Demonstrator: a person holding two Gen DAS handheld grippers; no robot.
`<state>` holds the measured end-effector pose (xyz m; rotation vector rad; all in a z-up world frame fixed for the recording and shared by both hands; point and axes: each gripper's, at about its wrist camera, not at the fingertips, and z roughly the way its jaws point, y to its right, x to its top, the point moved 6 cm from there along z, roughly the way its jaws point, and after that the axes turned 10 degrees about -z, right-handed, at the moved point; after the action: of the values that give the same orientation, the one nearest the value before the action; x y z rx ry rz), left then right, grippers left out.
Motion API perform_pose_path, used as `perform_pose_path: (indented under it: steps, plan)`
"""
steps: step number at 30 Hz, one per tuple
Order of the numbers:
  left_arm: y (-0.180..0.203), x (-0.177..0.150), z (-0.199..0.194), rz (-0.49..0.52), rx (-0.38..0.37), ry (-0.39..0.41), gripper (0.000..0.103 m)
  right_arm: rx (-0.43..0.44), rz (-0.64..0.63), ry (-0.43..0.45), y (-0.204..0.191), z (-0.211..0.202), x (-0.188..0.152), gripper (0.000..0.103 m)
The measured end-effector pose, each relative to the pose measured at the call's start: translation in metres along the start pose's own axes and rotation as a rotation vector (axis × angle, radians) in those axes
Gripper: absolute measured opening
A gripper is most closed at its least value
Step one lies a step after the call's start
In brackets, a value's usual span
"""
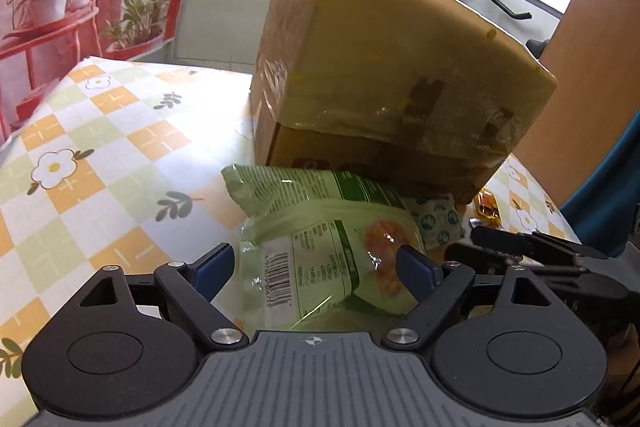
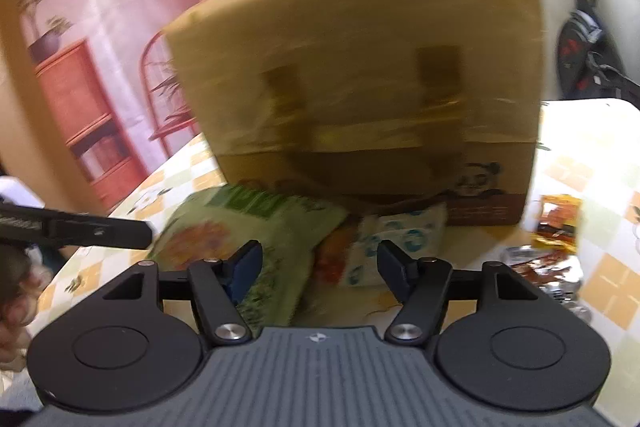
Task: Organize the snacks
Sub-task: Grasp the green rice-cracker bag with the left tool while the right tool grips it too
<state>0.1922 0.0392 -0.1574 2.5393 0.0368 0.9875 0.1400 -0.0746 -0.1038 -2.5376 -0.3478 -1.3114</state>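
A green snack bag (image 1: 320, 227) lies on the checked tablecloth (image 1: 120, 147) in front of a tall taped cardboard box (image 1: 380, 67). My left gripper (image 1: 316, 263) stands open around the bag's near end, its blue pads either side of it. A white packet with teal circles (image 1: 436, 223) lies to the right of the bag, against the box. In the right wrist view, which is blurred, my right gripper (image 2: 320, 267) is open just above the seam between the green bag (image 2: 240, 223) and the white packet (image 2: 392, 239). Nothing is gripped.
The cardboard box (image 2: 360, 67) carries a panda print and blocks the far side. Orange and silver wrappers (image 2: 556, 223) lie to its right. The other gripper's black fingers (image 2: 100, 227) and a hand (image 2: 16, 291) enter from the left. Flowered tablecloth stretches away to the left (image 1: 60, 167).
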Motion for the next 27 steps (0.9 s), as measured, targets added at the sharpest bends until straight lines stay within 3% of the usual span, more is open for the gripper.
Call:
perform_pose_path:
  steps: [7, 13, 17, 27]
  plan:
    - [-0.002, -0.003, 0.008, -0.018, -0.041, -0.019, 0.088, 0.051, -0.107, -0.047, -0.029, 0.012, -0.009, 0.071]
    - [-0.005, -0.01, 0.013, -0.016, -0.068, -0.024, 0.075, 0.071, -0.166, -0.075, -0.042, 0.022, -0.013, 0.075]
    - [-0.006, -0.011, 0.012, -0.023, -0.077, -0.005, 0.072, 0.079, -0.186, -0.079, -0.049, 0.029, -0.013, 0.075]
    - [-0.013, -0.007, 0.013, -0.074, -0.07, 0.004, 0.075, 0.048, -0.197, -0.048, -0.059, 0.037, -0.015, 0.073]
